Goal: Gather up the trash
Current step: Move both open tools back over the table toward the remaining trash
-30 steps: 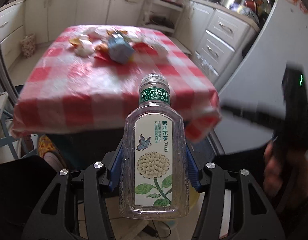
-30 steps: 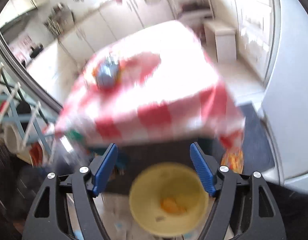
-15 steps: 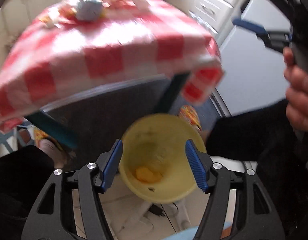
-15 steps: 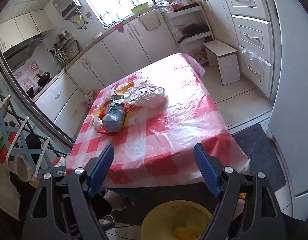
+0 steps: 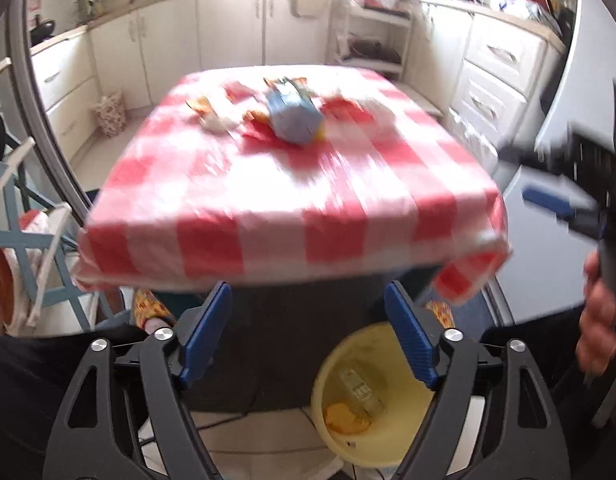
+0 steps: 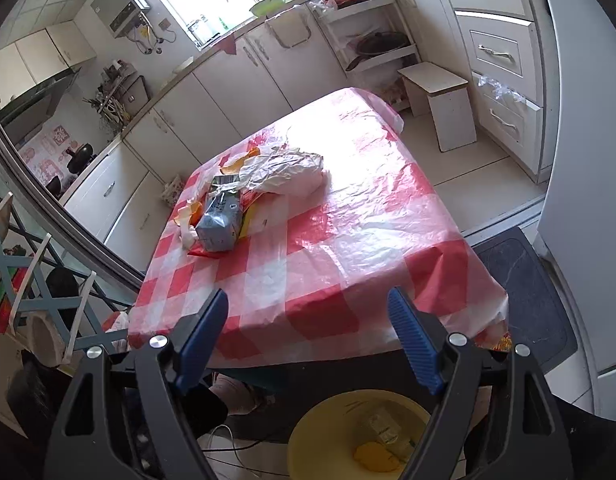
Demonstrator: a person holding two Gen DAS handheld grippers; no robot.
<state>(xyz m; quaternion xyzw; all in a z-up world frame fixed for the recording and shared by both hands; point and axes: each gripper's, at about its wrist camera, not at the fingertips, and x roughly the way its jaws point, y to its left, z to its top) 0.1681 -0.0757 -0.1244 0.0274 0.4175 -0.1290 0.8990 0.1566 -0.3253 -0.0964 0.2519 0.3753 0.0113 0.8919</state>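
A yellow bin stands on the floor at the near edge of a table with a red-checked cloth. Inside the yellow bin lies a clear tea bottle beside an orange scrap. My left gripper hangs above the bin, its jaws opening with nothing between them. My right gripper is open and empty, facing the table. On the cloth lie a blue carton, a white plastic bag and crumpled wrappers.
White cabinets and drawers line the walls. A small white stool stands past the table, and a dark mat lies on the floor to the right. Blue chair frames stand at left. A hand holds the right gripper.
My left gripper let go of the tea bottle, which now lies in the yellow bin, and its jaws spread apart. Both views tilted up from the bin toward the table.
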